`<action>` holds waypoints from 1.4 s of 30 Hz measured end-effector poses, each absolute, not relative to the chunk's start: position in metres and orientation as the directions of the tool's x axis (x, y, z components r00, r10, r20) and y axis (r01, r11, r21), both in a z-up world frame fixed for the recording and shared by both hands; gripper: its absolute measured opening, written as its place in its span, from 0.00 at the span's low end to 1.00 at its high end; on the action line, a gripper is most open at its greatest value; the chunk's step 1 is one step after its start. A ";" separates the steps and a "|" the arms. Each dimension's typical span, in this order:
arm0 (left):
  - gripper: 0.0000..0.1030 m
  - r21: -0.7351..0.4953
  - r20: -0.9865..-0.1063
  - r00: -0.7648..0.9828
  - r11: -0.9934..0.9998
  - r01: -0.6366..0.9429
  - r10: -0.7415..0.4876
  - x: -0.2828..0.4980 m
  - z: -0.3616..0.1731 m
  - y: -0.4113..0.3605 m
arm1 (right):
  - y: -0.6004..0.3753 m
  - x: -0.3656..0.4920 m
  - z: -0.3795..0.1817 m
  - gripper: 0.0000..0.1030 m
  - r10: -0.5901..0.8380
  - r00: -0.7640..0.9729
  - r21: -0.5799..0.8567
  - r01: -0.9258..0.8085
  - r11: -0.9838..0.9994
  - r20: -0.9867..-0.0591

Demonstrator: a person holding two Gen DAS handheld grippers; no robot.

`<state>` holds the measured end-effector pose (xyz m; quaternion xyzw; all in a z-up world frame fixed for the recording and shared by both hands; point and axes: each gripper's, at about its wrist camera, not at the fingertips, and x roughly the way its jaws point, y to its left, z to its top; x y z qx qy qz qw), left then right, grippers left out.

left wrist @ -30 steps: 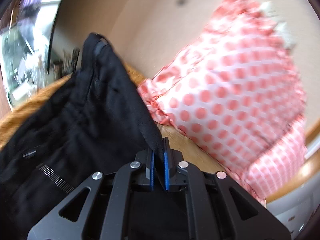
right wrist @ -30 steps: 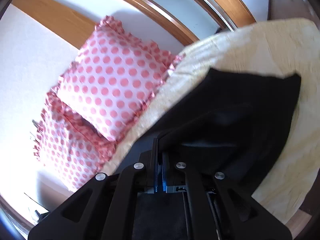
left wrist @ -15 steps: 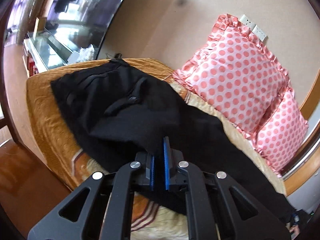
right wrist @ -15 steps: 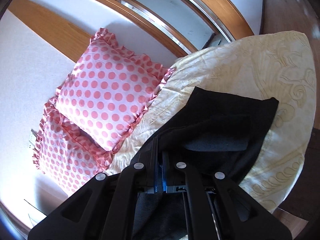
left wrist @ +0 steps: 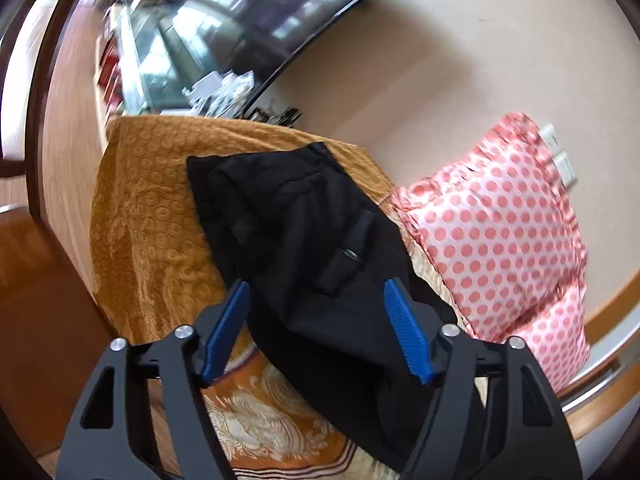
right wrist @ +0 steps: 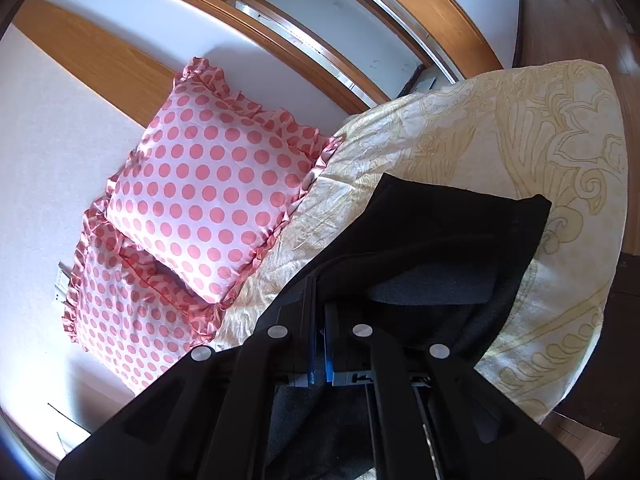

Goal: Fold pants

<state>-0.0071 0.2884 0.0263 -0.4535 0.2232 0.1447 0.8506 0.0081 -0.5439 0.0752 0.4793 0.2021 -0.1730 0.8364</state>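
Black pants (left wrist: 304, 240) lie along a bed, waistband end at the far side in the left wrist view, with a pocket button showing. My left gripper (left wrist: 316, 328) is open, its blue pads apart above the pants, holding nothing. In the right wrist view the leg end of the pants (right wrist: 452, 240) is spread on the cream cover. My right gripper (right wrist: 320, 312) is shut on a fold of the pants fabric, which rises to the jaws.
The bed has an orange patterned cover (left wrist: 152, 216) and a cream patterned cover (right wrist: 520, 128). Two pink polka-dot pillows (right wrist: 212, 188) lean against the wall, also in the left wrist view (left wrist: 500, 232). A dark screen (left wrist: 256, 20) hangs beyond the bed. Wooden floor (left wrist: 36, 300) lies left.
My left gripper has opened and let go of the pants, which now lie flat on the bed. My right gripper stays shut on the fabric and has barely moved.
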 end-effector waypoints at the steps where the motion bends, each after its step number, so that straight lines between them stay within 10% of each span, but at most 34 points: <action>1: 0.64 -0.721 -0.521 0.853 0.523 -0.454 0.023 -0.004 0.023 0.294 | -0.544 0.008 0.075 0.03 -0.095 0.859 0.733 0.483 0.479 -0.504; 11: 0.52 -0.711 -0.557 0.830 0.503 -0.492 0.026 0.014 0.020 0.312 | -0.545 0.011 0.075 0.03 -0.092 0.860 0.736 0.481 0.477 -0.502; 14: 0.13 -0.658 -0.591 0.805 0.544 -0.521 0.055 0.021 0.021 0.314 | -0.545 0.011 0.075 0.03 -0.093 0.859 0.735 0.482 0.477 -0.503; 18: 0.07 -0.615 -0.583 0.806 0.594 -0.519 0.102 0.014 0.029 0.313 | -0.545 0.011 0.074 0.03 -0.093 0.857 0.734 0.485 0.476 -0.506; 26: 0.09 -0.524 -0.628 0.761 0.636 -0.567 0.161 0.004 0.018 0.310 | -0.546 0.016 0.072 0.03 -0.100 0.851 0.720 0.494 0.487 -0.516; 36: 0.35 -0.418 -0.553 0.796 0.745 -0.520 0.245 -0.015 0.057 0.274 | -0.548 -0.005 0.066 0.03 -0.123 0.823 0.695 0.539 0.475 -0.554; 42: 0.53 -0.393 -0.536 0.843 0.872 -0.293 0.042 0.005 0.074 0.209 | -0.552 -0.013 0.056 0.08 -0.081 0.813 0.722 0.552 0.417 -0.576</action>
